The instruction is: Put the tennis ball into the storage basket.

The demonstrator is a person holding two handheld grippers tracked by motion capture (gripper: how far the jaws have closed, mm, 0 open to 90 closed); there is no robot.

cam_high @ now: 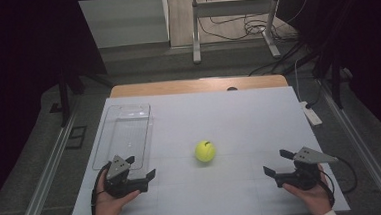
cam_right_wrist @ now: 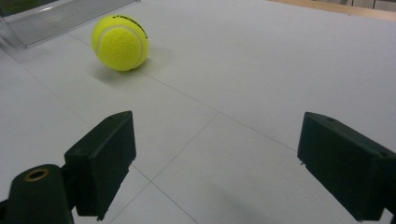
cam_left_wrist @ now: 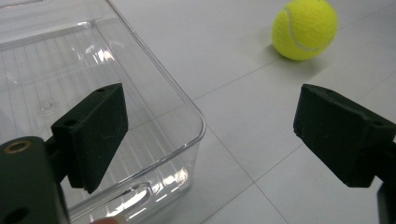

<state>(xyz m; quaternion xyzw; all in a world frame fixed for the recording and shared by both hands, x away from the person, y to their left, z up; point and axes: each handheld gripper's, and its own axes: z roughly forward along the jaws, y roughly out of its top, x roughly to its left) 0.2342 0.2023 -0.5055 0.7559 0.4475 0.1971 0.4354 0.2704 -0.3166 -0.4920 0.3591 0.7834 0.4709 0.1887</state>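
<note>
The tennis ball (cam_high: 205,150) — light, felted, springy — is best pinched across its middle by either gripper's (cam_high: 275,163) spread, empty jaws.

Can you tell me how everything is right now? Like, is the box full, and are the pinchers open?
Clear tray: empty, upright on the white table.
Tennis ball: lying loose on the table, outside the tray, nothing touching it.
Left gripper: open, holding nothing.
Right gripper: open, holding nothing.
</note>
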